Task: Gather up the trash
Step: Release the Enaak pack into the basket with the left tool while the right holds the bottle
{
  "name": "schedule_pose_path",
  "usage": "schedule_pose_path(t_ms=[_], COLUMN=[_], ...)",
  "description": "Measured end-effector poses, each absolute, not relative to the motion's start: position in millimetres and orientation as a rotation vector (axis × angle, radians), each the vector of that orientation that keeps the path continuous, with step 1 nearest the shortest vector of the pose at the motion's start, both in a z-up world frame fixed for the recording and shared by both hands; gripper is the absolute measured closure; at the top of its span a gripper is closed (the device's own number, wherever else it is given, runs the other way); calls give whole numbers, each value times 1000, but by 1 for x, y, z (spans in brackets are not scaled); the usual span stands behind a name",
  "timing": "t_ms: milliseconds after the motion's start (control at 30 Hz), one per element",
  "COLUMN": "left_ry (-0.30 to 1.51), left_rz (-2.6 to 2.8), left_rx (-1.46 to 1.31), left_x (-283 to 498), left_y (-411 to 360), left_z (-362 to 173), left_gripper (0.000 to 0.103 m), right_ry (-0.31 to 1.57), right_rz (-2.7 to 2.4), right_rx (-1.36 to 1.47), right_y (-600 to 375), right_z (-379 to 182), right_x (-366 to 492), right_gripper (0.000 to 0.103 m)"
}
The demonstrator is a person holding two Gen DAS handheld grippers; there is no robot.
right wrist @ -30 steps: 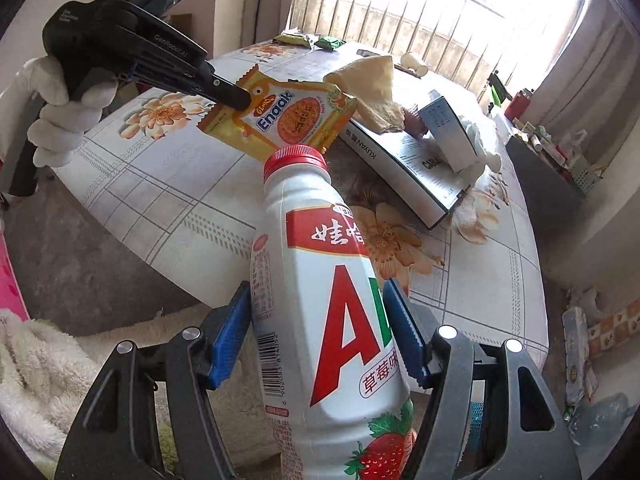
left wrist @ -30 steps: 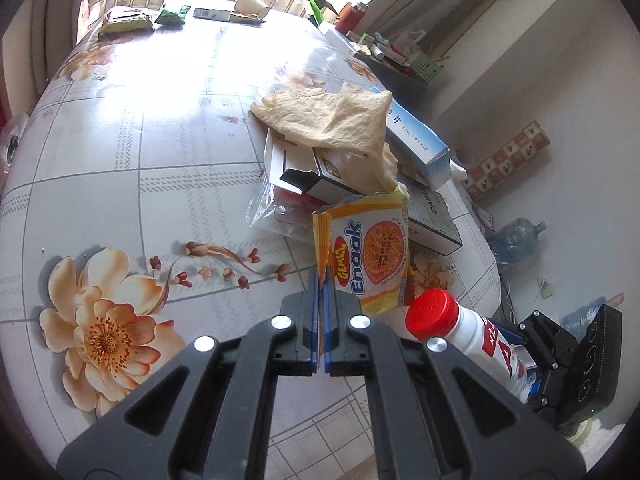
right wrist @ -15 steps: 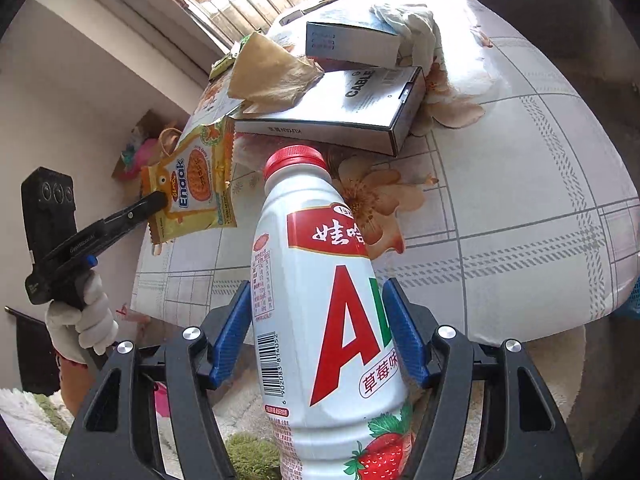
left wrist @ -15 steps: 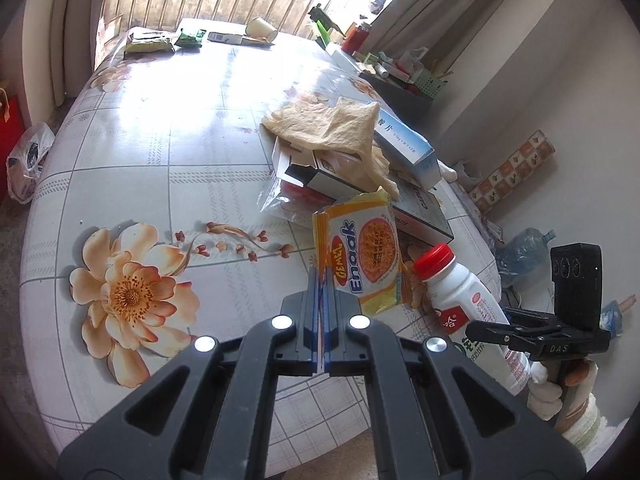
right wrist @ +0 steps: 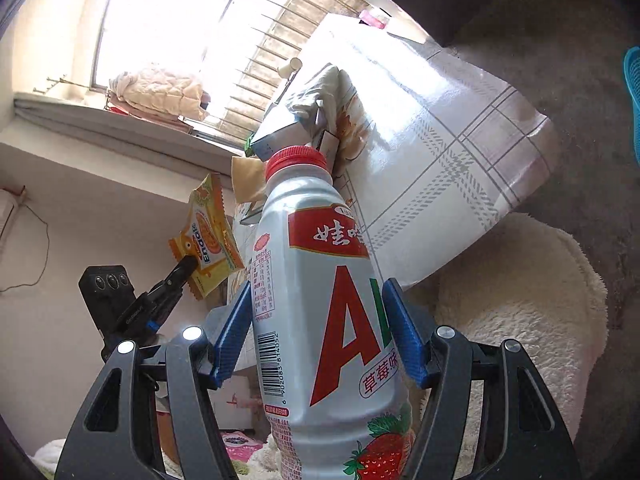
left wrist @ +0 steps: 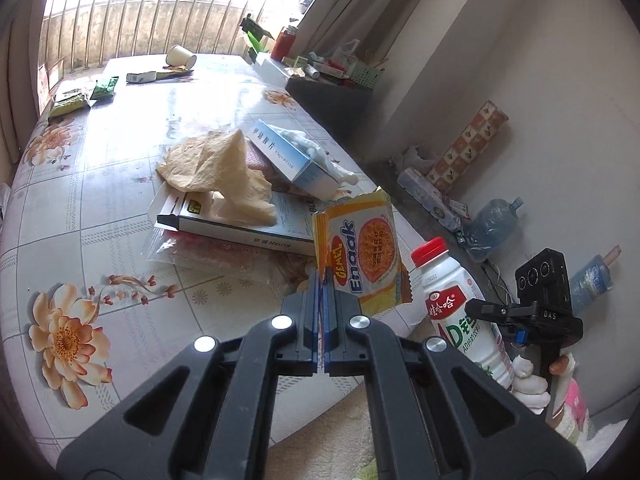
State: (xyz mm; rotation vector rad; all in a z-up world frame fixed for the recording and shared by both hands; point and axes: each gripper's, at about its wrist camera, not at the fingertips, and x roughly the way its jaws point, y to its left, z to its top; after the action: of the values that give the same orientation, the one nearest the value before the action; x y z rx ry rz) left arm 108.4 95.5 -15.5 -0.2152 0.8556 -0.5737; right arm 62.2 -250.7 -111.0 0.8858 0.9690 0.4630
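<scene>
Up close: white bottle [right wrist: 332,320], red cap, strawberry print; yellow wrapper [left wrist: 366,254].

You've got two tools in play: the left tool [left wrist: 321,280] and the right tool [right wrist: 320,328]. One yellow snack packet [left wrist: 362,248] is up in the air, one white drink bottle [right wrist: 332,320] with a single red cap. On the table [left wrist: 100,200] you have one crumpled beige paper [left wrist: 216,172], one flat dark-edged box [left wrist: 240,228], one pale blue box [left wrist: 284,156] and one clear plastic bag [left wrist: 188,248]. At the far end, count one paper cup [left wrist: 181,56] on its side, two green packets [left wrist: 86,96] and one small carton [left wrist: 141,77]. Down on the floor, one big water jug [left wrist: 494,224].
</scene>
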Motion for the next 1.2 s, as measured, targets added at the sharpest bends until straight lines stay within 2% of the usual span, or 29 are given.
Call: schedule_pose_path(t_ms=[300,500,800,1033,1200], left_ry=[864,953,1140,1108,1076], left_rz=[-808,-915,-848,-803,-759], left_rx=[-62,79,371,667,779], left_x=[126,151,232,249,260], left_y=[-49,-181,-384,-520,-588], left_z=[11,-2,-88,-173,-234], left_gripper=[103,103,103,103,102], right_ry=[709,579,528,589,606], right_rz=[190,-19,-266,-354,-386], right_rx=[1054,1194,1330,1386,1396], right_y=[-384,-480,-586,-639,-661], right_z=[-105,-128,-197,-257,-280], right_x=[3,-31,-28,-7,-4], right_gripper=[40,40,39,39,39])
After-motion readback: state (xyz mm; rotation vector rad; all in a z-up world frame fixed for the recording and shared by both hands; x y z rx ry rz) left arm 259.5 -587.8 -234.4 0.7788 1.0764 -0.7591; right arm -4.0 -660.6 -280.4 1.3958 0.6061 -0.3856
